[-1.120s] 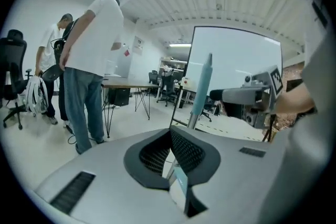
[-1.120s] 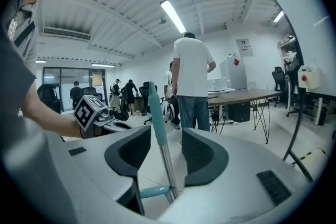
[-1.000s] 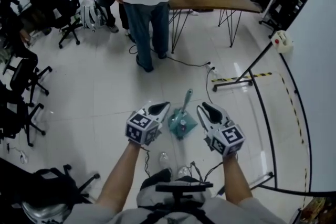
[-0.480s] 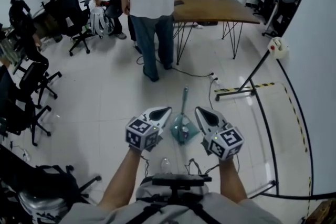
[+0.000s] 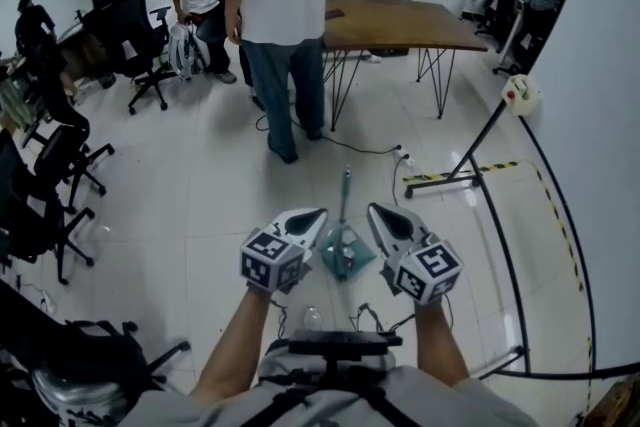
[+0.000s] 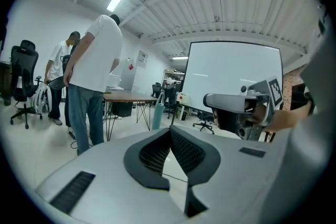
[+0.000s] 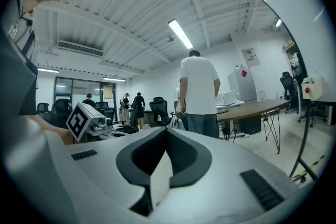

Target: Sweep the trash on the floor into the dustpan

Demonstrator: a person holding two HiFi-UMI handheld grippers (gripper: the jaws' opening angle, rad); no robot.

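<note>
A teal dustpan (image 5: 345, 253) with a long upright handle (image 5: 346, 187) stands on the white tiled floor, seen in the head view between my two grippers. My left gripper (image 5: 312, 218) hovers just left of it, shut and empty. My right gripper (image 5: 378, 214) hovers just right of it, also shut with nothing between its jaws. In the left gripper view the left gripper (image 6: 170, 129) has its pads together, with the teal handle (image 6: 157, 112) and the right gripper (image 6: 236, 105) beyond. The right gripper view shows the right gripper (image 7: 167, 129) shut. I cannot make out any trash.
A person in a white shirt and jeans (image 5: 285, 25) stands ahead beside a wooden table (image 5: 405, 20). Office chairs (image 5: 60, 155) line the left. A whiteboard frame and its foot (image 5: 470, 165) run along the right. A cable with a power strip (image 5: 400, 155) lies on the floor.
Both grippers have risen a little and drawn closer to the dustpan's handle. The dustpan stays where it was on the floor.
</note>
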